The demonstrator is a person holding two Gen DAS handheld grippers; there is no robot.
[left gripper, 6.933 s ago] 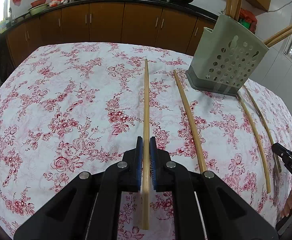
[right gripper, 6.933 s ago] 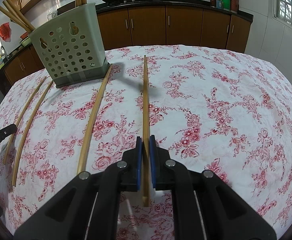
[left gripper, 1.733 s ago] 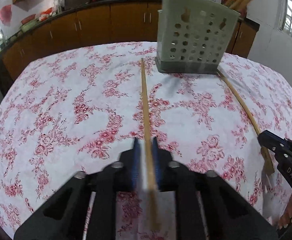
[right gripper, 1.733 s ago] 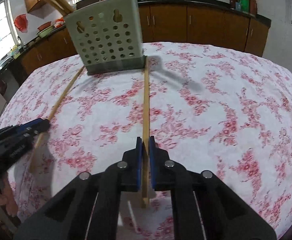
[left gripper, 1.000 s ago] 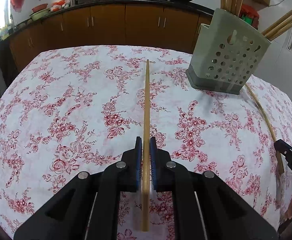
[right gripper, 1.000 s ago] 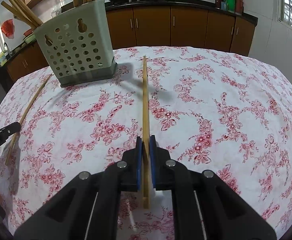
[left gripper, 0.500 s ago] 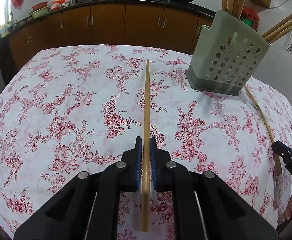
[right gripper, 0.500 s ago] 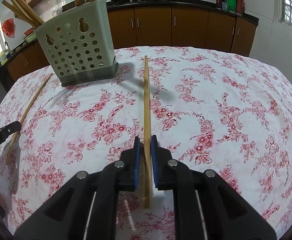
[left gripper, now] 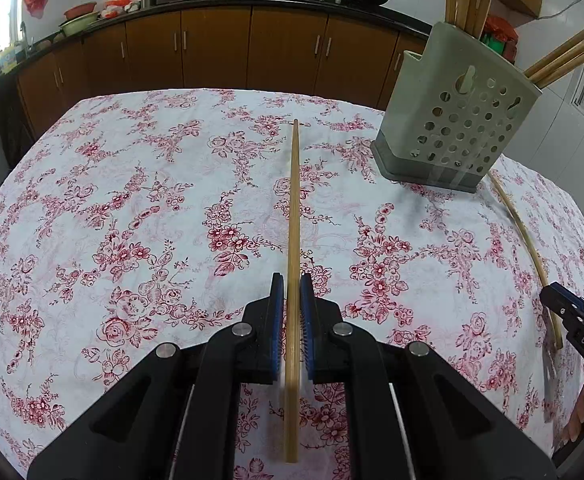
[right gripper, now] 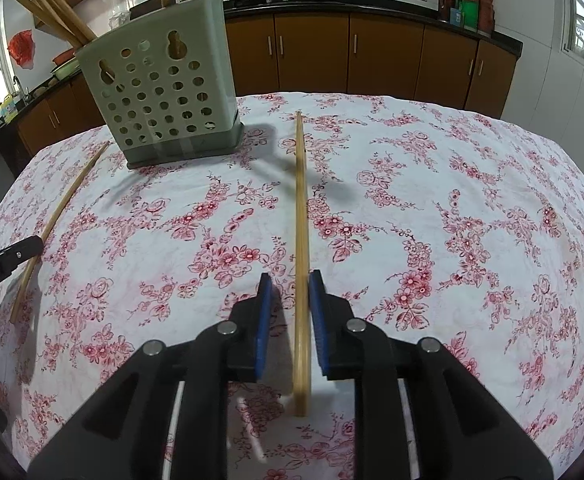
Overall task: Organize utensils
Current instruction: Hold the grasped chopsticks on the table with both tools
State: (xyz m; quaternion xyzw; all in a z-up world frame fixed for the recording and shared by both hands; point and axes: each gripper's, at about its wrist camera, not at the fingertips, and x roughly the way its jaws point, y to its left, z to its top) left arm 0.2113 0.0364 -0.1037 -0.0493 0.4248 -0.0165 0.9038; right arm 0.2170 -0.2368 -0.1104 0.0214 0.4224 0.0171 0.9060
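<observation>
My left gripper is shut on a bamboo chopstick that runs straight away from me over the flowered tablecloth. In the right wrist view my right gripper has its jaws opening. A second chopstick stands loose between the blue pads, with a gap on each side. The pale green perforated utensil holder stands at the back of the table with several chopsticks upright in it. It also shows as the holder in the right wrist view.
Each gripper shows at the edge of the other's view, with its chopstick. Brown kitchen cabinets and a dark counter with pans run behind the table. The table edge lies close behind the holder.
The right jaws have parted from their chopstick, which now leans a little to one side. The left grip and both hands have stayed as they were.
</observation>
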